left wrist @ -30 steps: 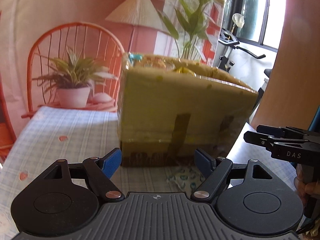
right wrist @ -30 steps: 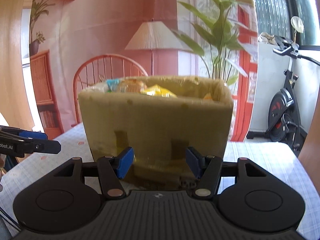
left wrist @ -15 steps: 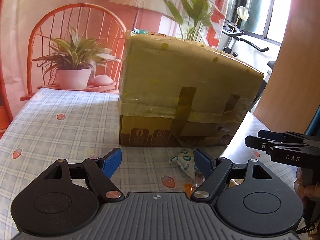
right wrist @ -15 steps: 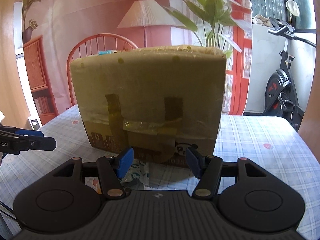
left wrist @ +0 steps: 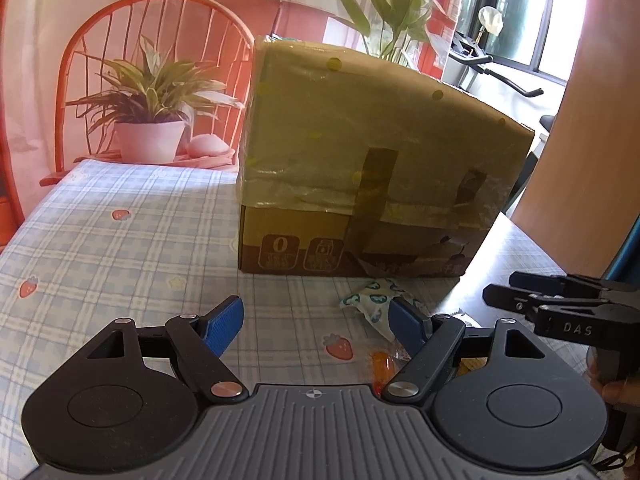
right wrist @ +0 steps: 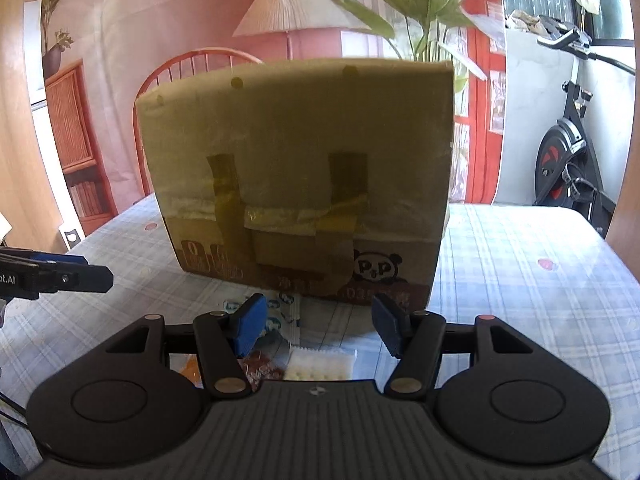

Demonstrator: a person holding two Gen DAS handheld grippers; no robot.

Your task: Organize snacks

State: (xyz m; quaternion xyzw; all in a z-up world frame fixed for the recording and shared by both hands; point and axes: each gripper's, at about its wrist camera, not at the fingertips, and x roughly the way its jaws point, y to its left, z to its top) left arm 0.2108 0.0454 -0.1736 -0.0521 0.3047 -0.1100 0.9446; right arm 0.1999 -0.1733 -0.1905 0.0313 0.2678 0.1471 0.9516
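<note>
The left gripper point(left wrist: 316, 322) and the right gripper point(right wrist: 318, 326) both stand open and hold nothing; small snack packets point(right wrist: 320, 364) lie on the tabletop point(left wrist: 120, 240) just before the tall taped cardboard box point(right wrist: 300, 184), toward the near edge. A low reach could shove packets under the box or crush them; the patterned packet point(left wrist: 370, 304) seems to lie crosswise.
</note>
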